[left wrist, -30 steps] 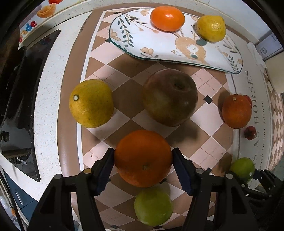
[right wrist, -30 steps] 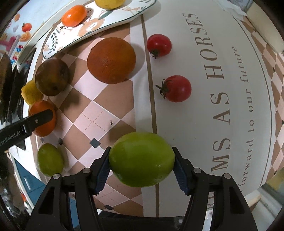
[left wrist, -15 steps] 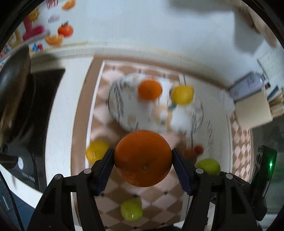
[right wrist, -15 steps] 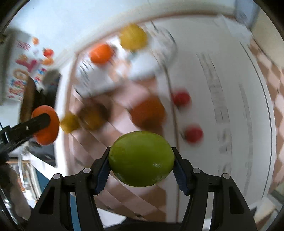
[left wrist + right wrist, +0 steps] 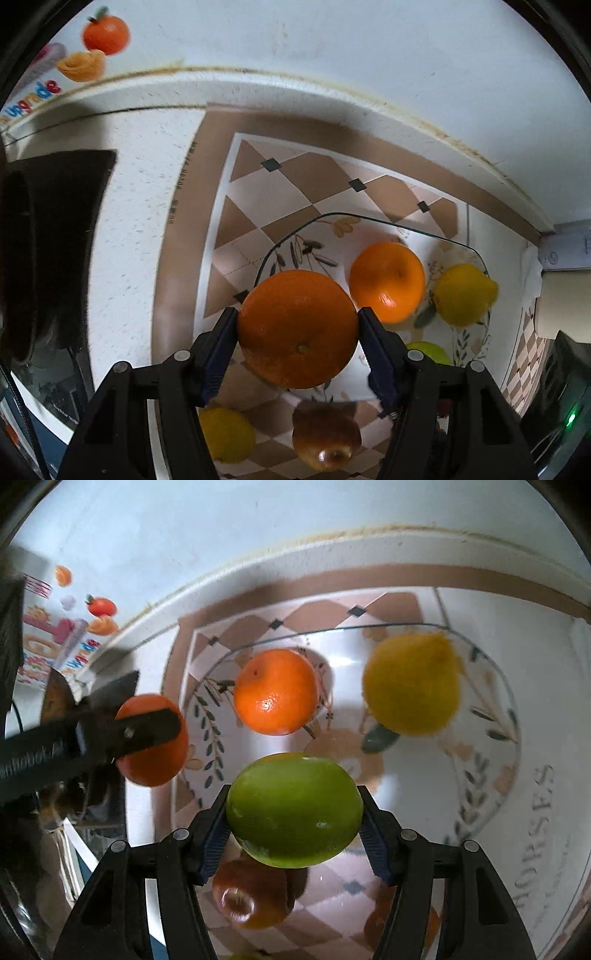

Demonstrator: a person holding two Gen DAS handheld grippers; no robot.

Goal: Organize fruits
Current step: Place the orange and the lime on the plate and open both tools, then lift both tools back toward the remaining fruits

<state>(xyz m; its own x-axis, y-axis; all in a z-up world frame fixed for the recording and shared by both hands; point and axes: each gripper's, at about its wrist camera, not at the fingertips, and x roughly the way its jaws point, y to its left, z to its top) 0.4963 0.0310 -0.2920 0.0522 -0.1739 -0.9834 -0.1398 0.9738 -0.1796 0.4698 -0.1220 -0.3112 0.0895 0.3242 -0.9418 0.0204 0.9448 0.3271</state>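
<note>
My left gripper (image 5: 297, 328) clamps an orange (image 5: 297, 328); my right gripper (image 5: 294, 810) clamps a green citrus (image 5: 294, 810). Both hang over the leaf-patterned plate (image 5: 491, 716), where a tangerine (image 5: 276, 691) and lemon (image 5: 412, 684) sit beyond.

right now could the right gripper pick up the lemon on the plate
Probably not as it stands: the right gripper is shut on a green fruit. The lemon itself lies unobstructed on the plate, ahead and right.
</note>
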